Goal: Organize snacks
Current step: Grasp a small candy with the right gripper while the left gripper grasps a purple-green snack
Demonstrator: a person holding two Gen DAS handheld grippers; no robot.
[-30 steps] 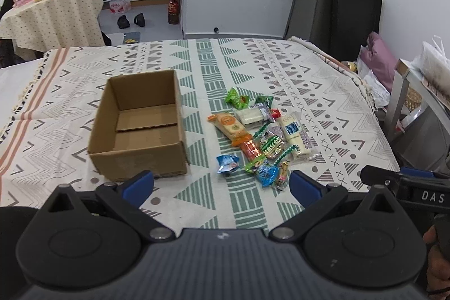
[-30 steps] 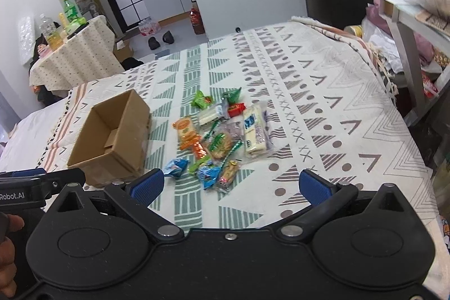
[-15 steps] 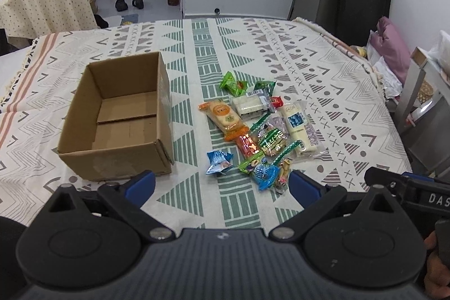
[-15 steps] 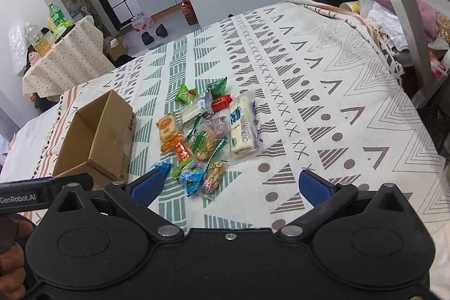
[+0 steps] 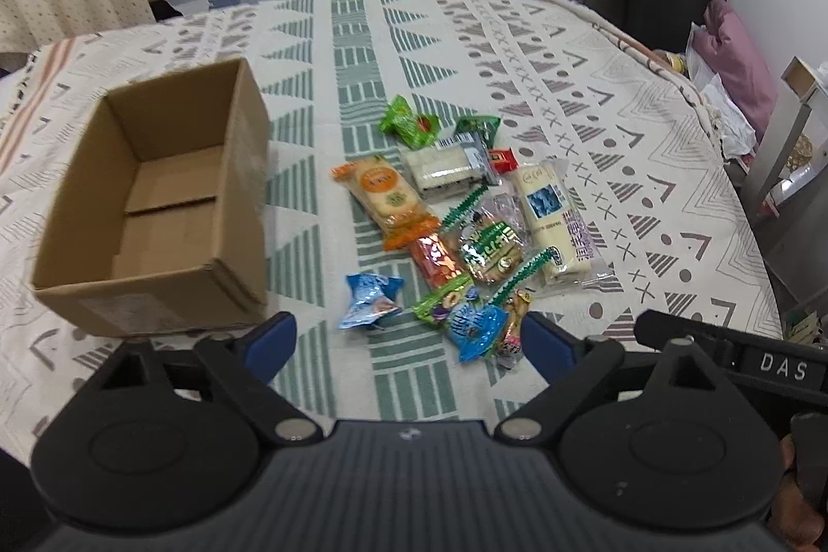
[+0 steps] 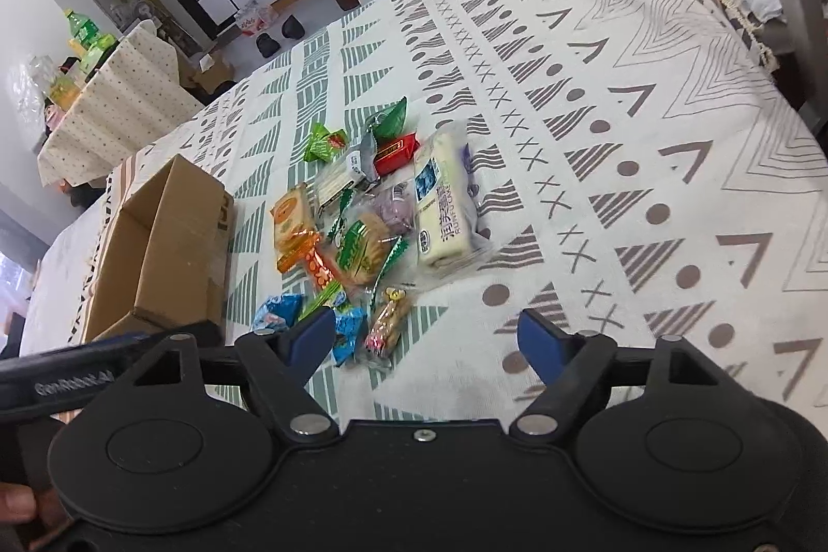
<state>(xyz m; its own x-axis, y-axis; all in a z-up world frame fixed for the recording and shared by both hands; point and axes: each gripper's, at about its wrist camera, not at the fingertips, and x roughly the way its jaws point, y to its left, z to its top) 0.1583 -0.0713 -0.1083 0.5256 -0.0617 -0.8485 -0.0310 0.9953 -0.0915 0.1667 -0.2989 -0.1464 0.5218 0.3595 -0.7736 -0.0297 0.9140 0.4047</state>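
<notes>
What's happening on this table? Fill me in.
A person holds a gripper in each hand over a patterned tablecloth. A pile of wrapped snacks lies loose beside an open cardboard box, which has nothing in it yet. The left gripper and right gripper both hang just short of the pile; their jaws have just been closing a little but stand open, with nothing gripped. No snack has been sorted so far.
</notes>
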